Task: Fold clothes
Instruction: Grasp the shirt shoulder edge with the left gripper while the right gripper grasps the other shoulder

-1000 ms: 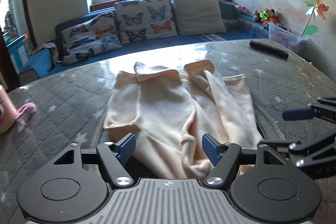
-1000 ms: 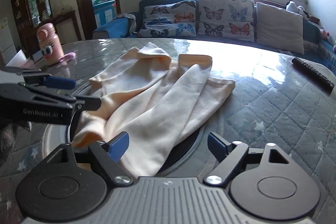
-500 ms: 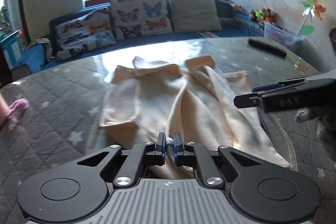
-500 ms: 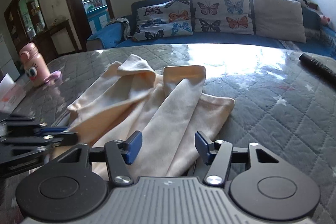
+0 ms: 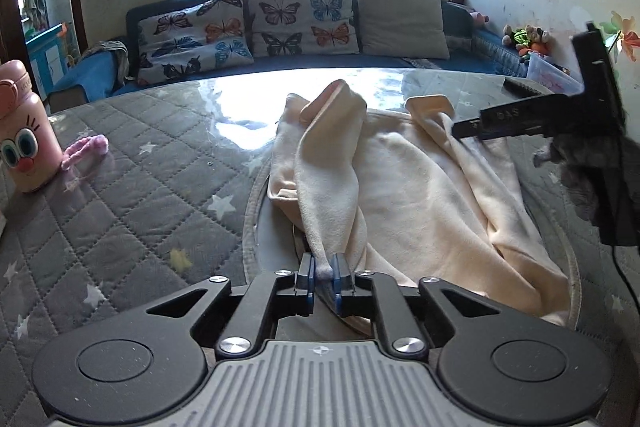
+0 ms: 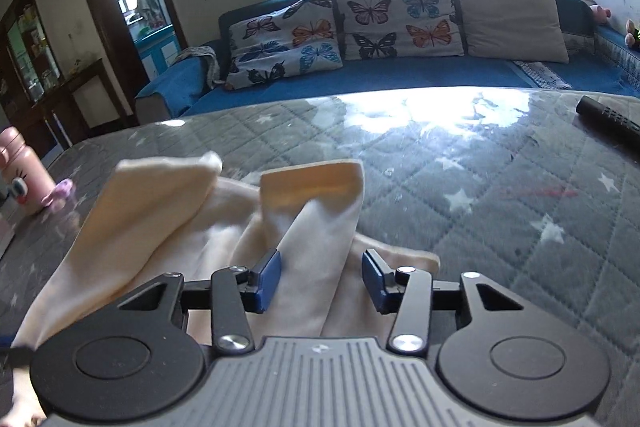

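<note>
— Where is the cream garment (image 5: pixel 420 187) lying?

— It is sprawling mid-frame on the quilted worktop (image 5: pixel 132 203). Your left claw (image 5: pixel 323 273) is pinching its near fold; your right claw (image 6: pixel 320 277) has been closing, pads still apart around a sleeve.

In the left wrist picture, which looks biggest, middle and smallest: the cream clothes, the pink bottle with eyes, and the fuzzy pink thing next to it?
1. Cream clothes, by far the biggest.
2. Pink bottle, partly cut off by the picture's edge.
3. Fuzzy pink thing, the smallest.
</note>
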A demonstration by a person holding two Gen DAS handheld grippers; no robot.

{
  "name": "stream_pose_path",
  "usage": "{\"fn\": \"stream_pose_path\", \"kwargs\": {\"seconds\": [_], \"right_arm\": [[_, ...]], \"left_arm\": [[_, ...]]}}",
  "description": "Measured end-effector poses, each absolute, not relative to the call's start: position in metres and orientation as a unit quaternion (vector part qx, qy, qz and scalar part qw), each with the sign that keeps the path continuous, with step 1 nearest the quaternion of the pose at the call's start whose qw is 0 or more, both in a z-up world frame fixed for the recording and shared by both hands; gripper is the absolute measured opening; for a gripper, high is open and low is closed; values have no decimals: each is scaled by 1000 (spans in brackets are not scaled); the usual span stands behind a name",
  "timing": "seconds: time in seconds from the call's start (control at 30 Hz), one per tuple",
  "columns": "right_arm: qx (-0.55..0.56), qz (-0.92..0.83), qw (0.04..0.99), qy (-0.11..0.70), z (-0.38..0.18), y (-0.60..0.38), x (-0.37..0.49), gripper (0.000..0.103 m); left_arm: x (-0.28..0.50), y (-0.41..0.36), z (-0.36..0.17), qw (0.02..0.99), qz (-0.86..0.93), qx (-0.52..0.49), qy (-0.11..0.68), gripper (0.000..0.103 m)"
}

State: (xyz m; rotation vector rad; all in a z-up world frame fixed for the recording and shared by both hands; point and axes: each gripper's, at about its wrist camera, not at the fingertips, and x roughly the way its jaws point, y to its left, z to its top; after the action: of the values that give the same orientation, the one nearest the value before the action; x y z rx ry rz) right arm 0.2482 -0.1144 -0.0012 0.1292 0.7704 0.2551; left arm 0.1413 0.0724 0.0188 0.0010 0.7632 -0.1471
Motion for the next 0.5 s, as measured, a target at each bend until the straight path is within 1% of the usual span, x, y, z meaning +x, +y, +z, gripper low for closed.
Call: {"fn": "stream_pose_path", "kwargs": {"seconds": [0.03,0.07,0.13,0.17,0.2,0.27,0.3,0.33,0.43,0.5], "right_arm": [[63,123,917,374,-1,-114,251,46],[62,122,918,373,-1,-113,255,46],[61,120,919,371,-1,-112,262,46],[60,119,919,370,-2,-112,266,46],[57,117,920,370,-2,-111,269,46],[55,114,920,371,-5,-110,276,46],[54,114,919,373,-6,-109,279,46],[53,113,919,373,-8,-109,283,46],[52,113,920,371,-10,-107,288,45],[52,114,921,370,-11,-107,292,42]], "left_arm": [[143,71,19,925,-74,1,372,13],[145,70,20,925,-76,2,371,15],[149,68,24,928,-81,11,363,24],[152,67,26,929,-81,14,360,34],[155,66,28,931,-81,17,356,40],[163,65,32,933,-80,22,349,43],[170,63,33,935,-79,25,345,47],[176,62,34,936,-78,29,341,48],[199,60,34,938,-73,34,336,49],[216,60,32,938,-68,35,337,49]]}}
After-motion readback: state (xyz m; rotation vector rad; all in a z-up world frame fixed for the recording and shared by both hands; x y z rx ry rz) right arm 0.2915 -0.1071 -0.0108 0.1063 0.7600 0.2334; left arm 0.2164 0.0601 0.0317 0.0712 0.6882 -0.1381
